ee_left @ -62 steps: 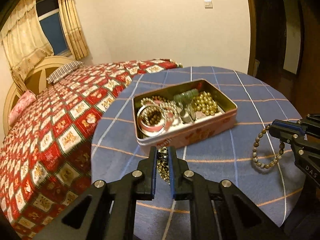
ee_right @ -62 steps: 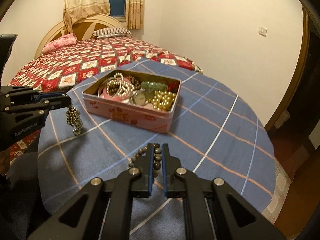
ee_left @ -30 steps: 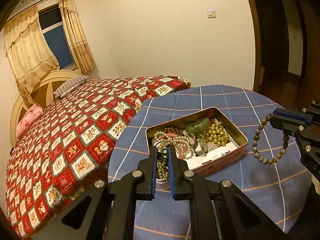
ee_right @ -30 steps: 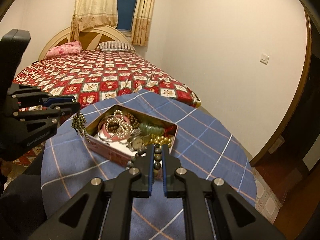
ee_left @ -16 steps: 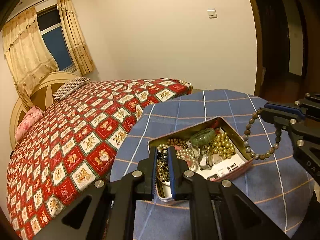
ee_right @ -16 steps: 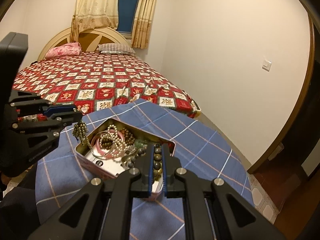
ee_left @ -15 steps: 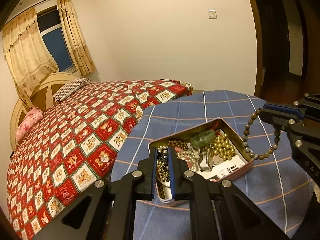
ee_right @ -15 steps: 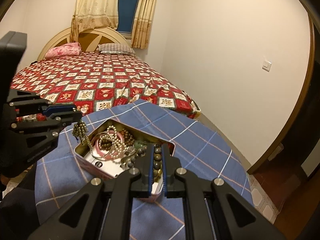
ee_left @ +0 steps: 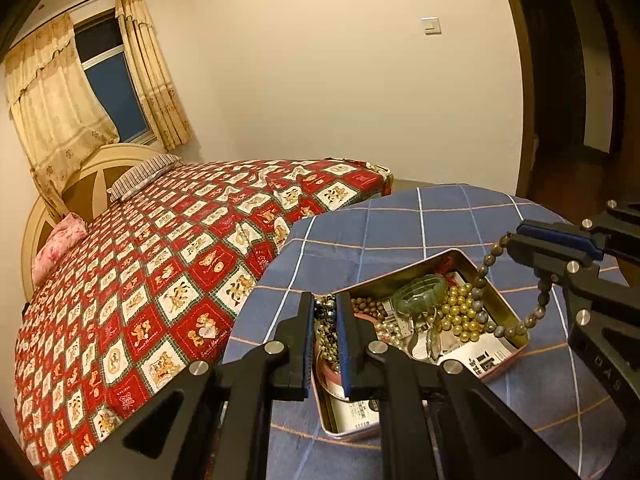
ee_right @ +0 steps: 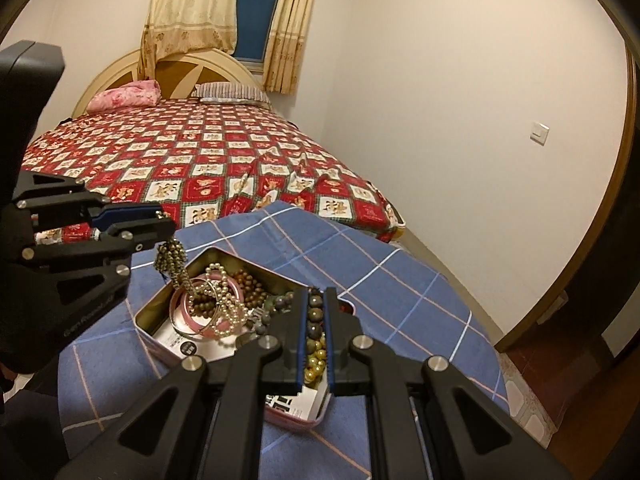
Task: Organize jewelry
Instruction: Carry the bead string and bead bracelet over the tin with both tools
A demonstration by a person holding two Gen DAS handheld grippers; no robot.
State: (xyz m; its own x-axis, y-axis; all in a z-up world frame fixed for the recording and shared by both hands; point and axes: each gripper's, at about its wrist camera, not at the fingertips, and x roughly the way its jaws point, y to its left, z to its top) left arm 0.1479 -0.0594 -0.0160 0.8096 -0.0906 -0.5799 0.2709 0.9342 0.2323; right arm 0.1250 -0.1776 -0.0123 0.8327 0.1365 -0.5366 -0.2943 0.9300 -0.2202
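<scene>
From the left wrist view, I read this as the carry-and-drop step: both strands are lifted and sit over the tin, not yet let go.

At lower centre of that frame my left gripper (ee_left: 325,340) has its jaws pressed together on a bunched strand of small dark and gold beads (ee_left: 326,330), which shows only in the narrow slot between the pads. In the right wrist view the same bunch (ee_right: 173,262) dangles at centre left, hanging above the near corner of the tin (ee_right: 150,314), just over the pearl bangles (ee_right: 218,308) inside.

The tin (ee_left: 506,362) sits on the blue checked tabletop (ee_left: 400,224) at lower centre to right of the left wrist frame. It already holds a green bangle (ee_left: 420,290) and a heap of gold beads (ee_left: 462,314), with printed cards under them.

At the right edge of that frame my right gripper (ee_left: 550,246) pinches a loop of brown-grey beads (ee_left: 486,318). The loop hangs free, its lower curve over the far end of the tin, close to the rim. From its own camera the loop (ee_right: 314,314) is clamped between nearly shut pads.

Next I would judge each strand must be lowered until it rests among the pieces in the tin, then the jaws eased apart. The right loop looks close to the rim, so I would bring it inward first or it may drape over the edge.
</scene>
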